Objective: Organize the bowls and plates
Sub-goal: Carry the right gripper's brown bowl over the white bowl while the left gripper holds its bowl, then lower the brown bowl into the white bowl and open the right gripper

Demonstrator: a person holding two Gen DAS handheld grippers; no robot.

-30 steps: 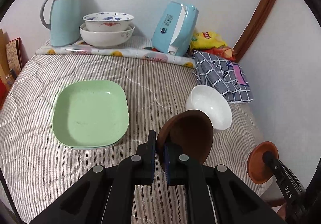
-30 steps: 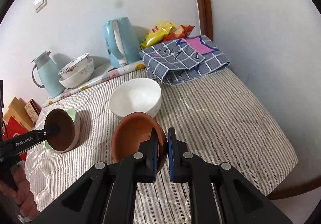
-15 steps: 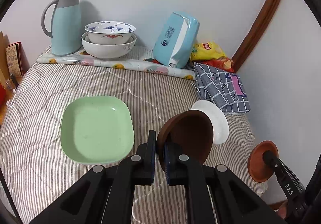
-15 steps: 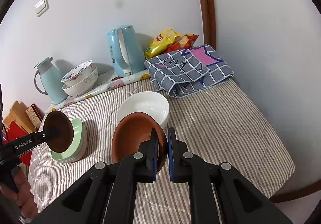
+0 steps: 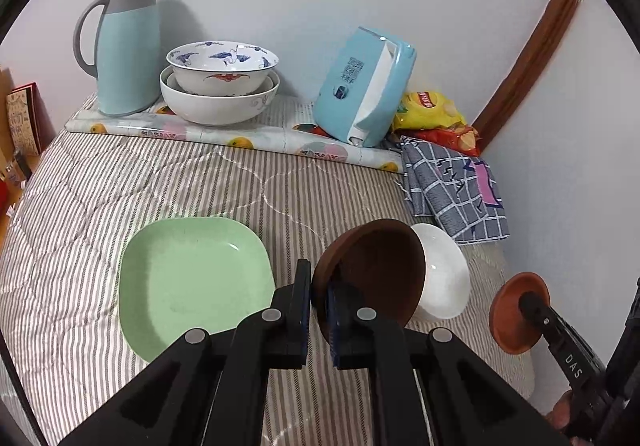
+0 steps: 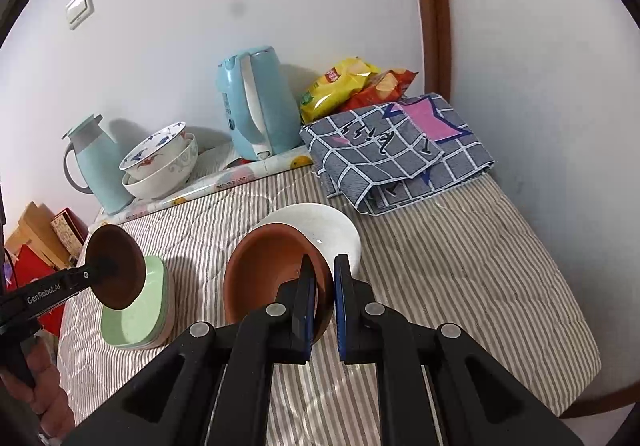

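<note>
Two small bowls are up off the striped quilt (image 5: 200,182), one in each gripper. Left gripper (image 5: 318,310) is clamped on the rim of a dark brown bowl (image 5: 376,270), held tilted on edge just beside the green square plates (image 5: 188,278) and in front of the white bowl (image 5: 444,282). Right gripper (image 6: 322,306) pinches the near rim of a terracotta bowl (image 6: 272,274), tipped toward the camera, directly in front of that white bowl (image 6: 320,222). Two patterned bowls (image 5: 220,86) sit nested by the wall, beside a blue thermos jug (image 5: 124,46).
</note>
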